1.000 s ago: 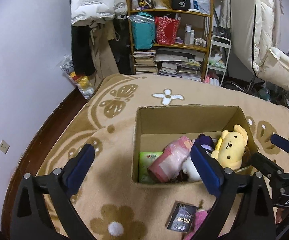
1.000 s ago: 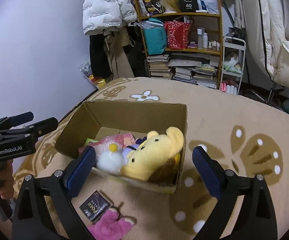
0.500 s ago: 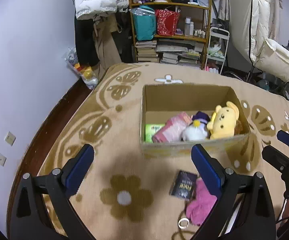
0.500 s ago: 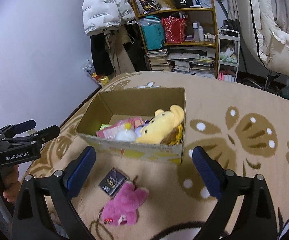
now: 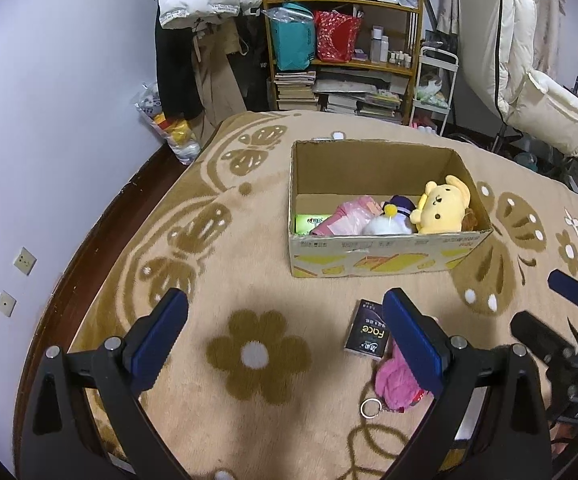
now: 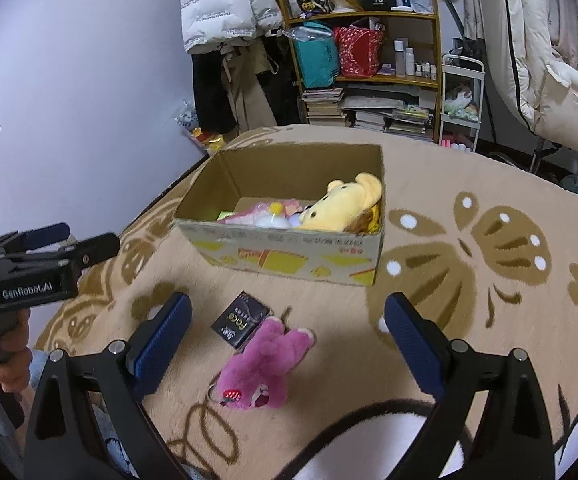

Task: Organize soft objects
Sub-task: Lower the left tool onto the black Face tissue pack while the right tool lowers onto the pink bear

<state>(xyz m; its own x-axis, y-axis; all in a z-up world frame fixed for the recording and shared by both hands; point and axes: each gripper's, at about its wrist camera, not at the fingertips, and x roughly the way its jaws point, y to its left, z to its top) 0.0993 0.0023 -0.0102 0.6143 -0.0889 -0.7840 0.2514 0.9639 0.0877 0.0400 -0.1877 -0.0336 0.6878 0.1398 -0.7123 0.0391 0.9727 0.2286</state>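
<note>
Open brown cardboard box (image 6: 289, 248) on beige patterned blanket (image 6: 469, 320) already holds yellow plush dog (image 6: 341, 206), pink and white soft items; pink plush toy (image 6: 267, 364) and black "Face" packet (image 6: 241, 319) left outside, near box front; left gripper (image 5: 285, 344) and right gripper (image 6: 287, 344) both spread wide, empty; judged mostly done.

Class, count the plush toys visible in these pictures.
3: a yellow plush and a white plush inside the cardboard box; a pink plush on the rug. Others may be hidden.
</note>
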